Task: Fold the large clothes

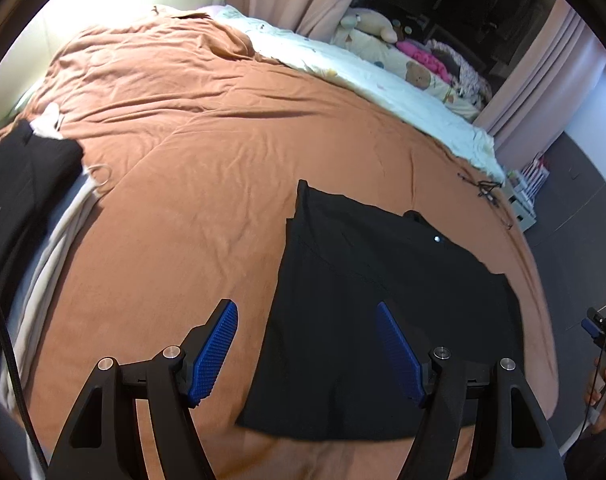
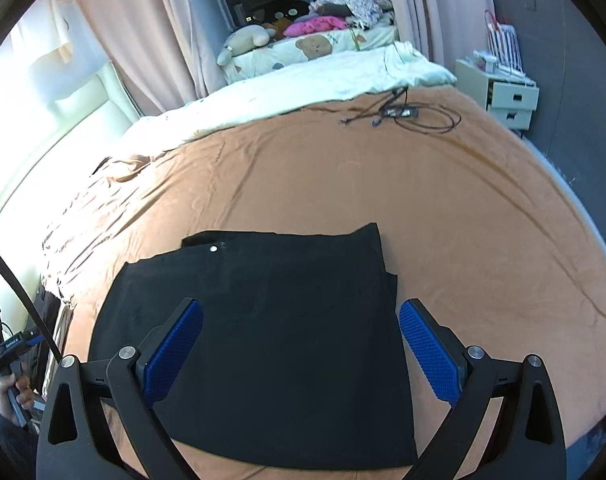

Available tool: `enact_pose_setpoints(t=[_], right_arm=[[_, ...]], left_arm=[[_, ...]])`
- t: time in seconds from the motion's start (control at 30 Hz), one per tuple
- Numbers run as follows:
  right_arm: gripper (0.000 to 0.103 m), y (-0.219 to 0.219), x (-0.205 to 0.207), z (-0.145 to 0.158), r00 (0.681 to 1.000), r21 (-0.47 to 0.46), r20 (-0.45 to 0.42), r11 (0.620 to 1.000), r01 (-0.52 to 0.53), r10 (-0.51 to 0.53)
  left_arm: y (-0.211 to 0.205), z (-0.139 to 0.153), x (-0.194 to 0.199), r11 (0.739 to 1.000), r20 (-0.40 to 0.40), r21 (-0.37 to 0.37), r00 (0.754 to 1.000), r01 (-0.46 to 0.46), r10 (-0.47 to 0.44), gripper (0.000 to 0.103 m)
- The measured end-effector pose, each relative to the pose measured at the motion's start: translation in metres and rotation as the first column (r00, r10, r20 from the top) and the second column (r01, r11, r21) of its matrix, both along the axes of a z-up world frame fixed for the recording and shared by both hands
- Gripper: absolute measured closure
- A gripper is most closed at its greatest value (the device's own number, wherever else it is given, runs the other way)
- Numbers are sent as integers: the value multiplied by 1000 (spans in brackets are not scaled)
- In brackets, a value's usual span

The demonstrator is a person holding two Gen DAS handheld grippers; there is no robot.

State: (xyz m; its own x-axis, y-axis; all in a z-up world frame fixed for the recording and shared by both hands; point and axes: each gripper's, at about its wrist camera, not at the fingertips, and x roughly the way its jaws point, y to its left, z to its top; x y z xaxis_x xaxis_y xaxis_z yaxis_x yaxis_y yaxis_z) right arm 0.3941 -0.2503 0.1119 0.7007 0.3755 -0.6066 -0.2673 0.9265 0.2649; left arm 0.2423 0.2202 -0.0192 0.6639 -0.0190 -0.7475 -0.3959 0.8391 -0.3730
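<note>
A black garment lies folded into a flat rectangle on the brown bedspread, a small silver button showing near its far edge. It also shows in the right wrist view. My left gripper is open and empty, held above the garment's left edge. My right gripper is open and empty, held above the garment's near part. Neither touches the cloth. The other hand-held gripper shows at the right edge of the left view and at the left edge of the right view.
A stack of folded clothes, black on top, lies at the bed's left. A white quilt and loose cables lie at the far side. A white drawer unit stands beyond the bed. Curtains hang behind.
</note>
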Motion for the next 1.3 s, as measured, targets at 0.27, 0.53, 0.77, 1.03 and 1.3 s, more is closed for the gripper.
enact_pose_setpoints(t=[0.27,0.53,0.77,1.03,1.3], right_arm=[[4,18,-58,12,999,-26,36,999,-24,25],[4,33,-102,14,997,-20,40,998,-61,61],[4,49,-110,-10,990,5,44,991,-133,133],[4,65,-68,-62,979,53,-48,979,-197,199],[15,93,-24,-102,966,34,-112,972,-231,233]], left_arm=[[0,14,-57,1000,66,-23,998,-21,22,30],[-2,17,-98,998,124,-48,992,-31,37,30],[2,-5,-115,996,112,-68,992,-52,60,30],[9,-50,-122,989,70,-124,994,-79,89,30],[15,-96,-104,981,8,-172,996,-88,91,30]])
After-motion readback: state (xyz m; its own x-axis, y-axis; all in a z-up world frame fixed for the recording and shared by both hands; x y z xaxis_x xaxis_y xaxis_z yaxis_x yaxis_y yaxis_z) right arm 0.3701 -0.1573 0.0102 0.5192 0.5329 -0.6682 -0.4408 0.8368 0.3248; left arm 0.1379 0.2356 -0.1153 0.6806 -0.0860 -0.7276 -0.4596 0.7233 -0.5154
